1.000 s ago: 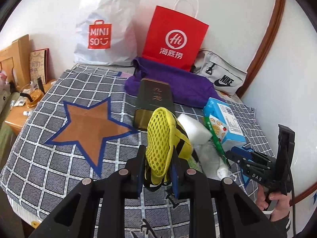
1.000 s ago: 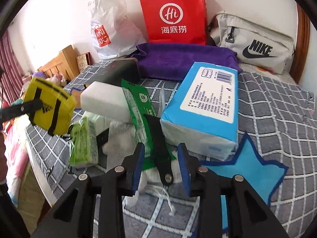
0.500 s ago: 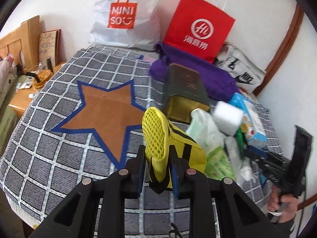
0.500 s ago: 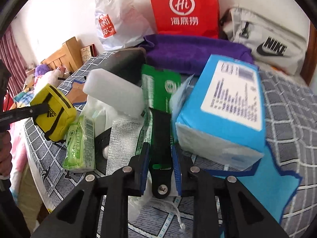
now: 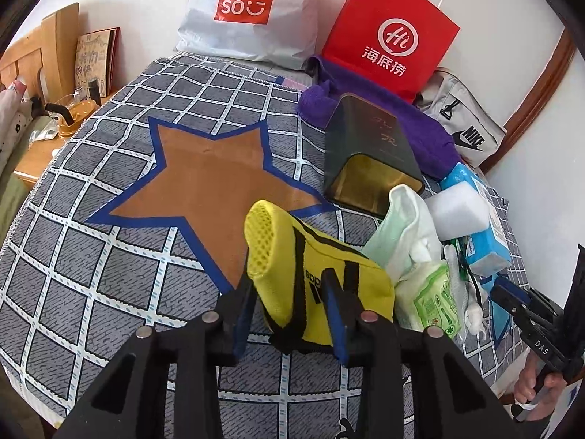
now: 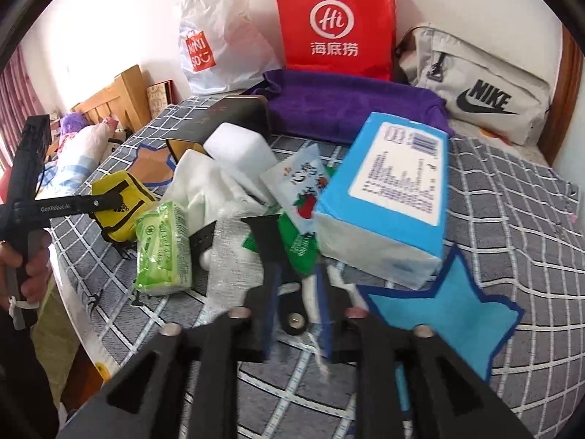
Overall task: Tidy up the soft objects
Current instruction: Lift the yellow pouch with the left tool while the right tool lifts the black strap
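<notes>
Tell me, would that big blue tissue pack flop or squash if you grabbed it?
The blue tissue pack would probably squash a little: its plastic wrap looks soft and crinkly. It likely keeps its brick shape, since it sits propped on the pile without sagging. It is probably light for its size, and the shiny wrap might slip.

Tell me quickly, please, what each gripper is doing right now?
Left gripper: jaws opening around the yellow Adidas pouch.
Right gripper: jaws opening around a black strap.

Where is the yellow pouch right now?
In the left wrist view the yellow pouch lies on the bed between the opening left gripper, beside the green tissue pack, near the orange star.
</notes>
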`<state>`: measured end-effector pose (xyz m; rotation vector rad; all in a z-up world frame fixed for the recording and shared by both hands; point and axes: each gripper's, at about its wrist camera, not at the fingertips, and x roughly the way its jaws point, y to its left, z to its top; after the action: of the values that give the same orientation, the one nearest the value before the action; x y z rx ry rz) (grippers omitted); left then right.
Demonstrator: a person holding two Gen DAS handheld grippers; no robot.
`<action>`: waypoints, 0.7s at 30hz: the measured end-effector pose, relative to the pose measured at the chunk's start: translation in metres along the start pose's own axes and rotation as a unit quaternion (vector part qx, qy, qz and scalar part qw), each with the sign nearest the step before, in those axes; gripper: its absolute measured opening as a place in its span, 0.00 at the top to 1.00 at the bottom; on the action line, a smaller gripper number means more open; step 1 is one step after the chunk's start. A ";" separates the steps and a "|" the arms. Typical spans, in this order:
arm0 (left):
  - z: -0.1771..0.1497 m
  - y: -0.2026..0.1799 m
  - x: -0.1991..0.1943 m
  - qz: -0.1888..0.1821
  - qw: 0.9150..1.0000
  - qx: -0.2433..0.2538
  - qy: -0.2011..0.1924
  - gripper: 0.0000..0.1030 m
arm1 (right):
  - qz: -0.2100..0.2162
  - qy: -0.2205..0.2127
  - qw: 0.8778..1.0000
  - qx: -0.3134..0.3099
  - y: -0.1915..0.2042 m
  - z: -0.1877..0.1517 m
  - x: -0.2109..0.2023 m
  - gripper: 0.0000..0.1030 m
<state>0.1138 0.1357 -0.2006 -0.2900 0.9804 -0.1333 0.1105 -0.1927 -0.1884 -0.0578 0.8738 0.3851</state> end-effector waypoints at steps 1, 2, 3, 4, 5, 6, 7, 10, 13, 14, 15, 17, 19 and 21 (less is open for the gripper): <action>-0.001 0.000 0.000 -0.001 1.000 0.003 0.000 0.57 | 0.003 0.000 1.000 -0.004 0.003 0.001 0.003 0.68; -0.003 -0.001 -0.001 -0.001 1.000 0.005 0.000 0.50 | 0.004 0.000 1.000 -0.007 0.005 0.002 0.006 0.67; -0.004 -0.001 -0.002 0.000 1.000 0.008 -0.002 0.37 | 0.003 0.005 1.000 -0.011 0.008 0.004 0.013 0.67; -0.005 0.000 -0.004 0.000 1.000 0.010 -0.007 0.34 | 0.004 0.011 1.000 -0.013 0.010 0.005 0.018 0.67; -0.006 0.000 -0.006 -0.002 1.000 0.010 -0.013 0.34 | 0.006 0.017 1.000 -0.016 0.011 0.007 0.024 0.67; -0.006 0.002 -0.007 -0.007 1.000 0.010 -0.014 0.34 | 0.005 0.022 1.000 -0.016 0.013 0.008 0.029 0.67; -0.007 0.003 -0.008 -0.013 1.000 0.009 -0.013 0.33 | 0.004 0.029 0.999 -0.017 0.013 0.009 0.035 0.67; -0.007 0.005 -0.008 -0.014 1.000 0.010 -0.010 0.28 | 0.007 0.038 0.999 -0.017 0.015 0.011 0.044 0.70; -0.006 0.002 -0.003 -0.007 1.000 0.017 -0.007 0.26 | 0.006 0.029 0.999 -0.025 0.020 0.012 0.039 0.80; -0.005 0.001 -0.001 -0.005 1.000 0.018 -0.005 0.26 | 0.005 0.025 0.999 -0.025 0.021 0.012 0.036 0.83; -0.004 0.000 0.002 0.001 1.000 0.015 -0.003 0.26 | 0.006 0.021 0.999 -0.024 0.021 0.013 0.031 0.84; -0.002 0.001 0.008 0.011 1.000 0.009 0.001 0.26 | 0.007 0.009 1.000 -0.023 0.022 0.014 0.020 0.85; -0.002 0.004 0.013 0.012 1.000 0.001 0.003 0.26 | 0.008 -0.002 1.000 -0.023 0.022 0.014 0.008 0.93; -0.002 0.006 0.015 0.003 1.000 -0.008 -0.008 0.27 | 0.005 -0.012 1.000 -0.021 0.020 0.013 -0.004 0.93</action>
<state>0.1205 0.1378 -0.2153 -0.3013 0.9663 -0.1171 0.1106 -0.1724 -0.1754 -0.0873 0.8433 0.4122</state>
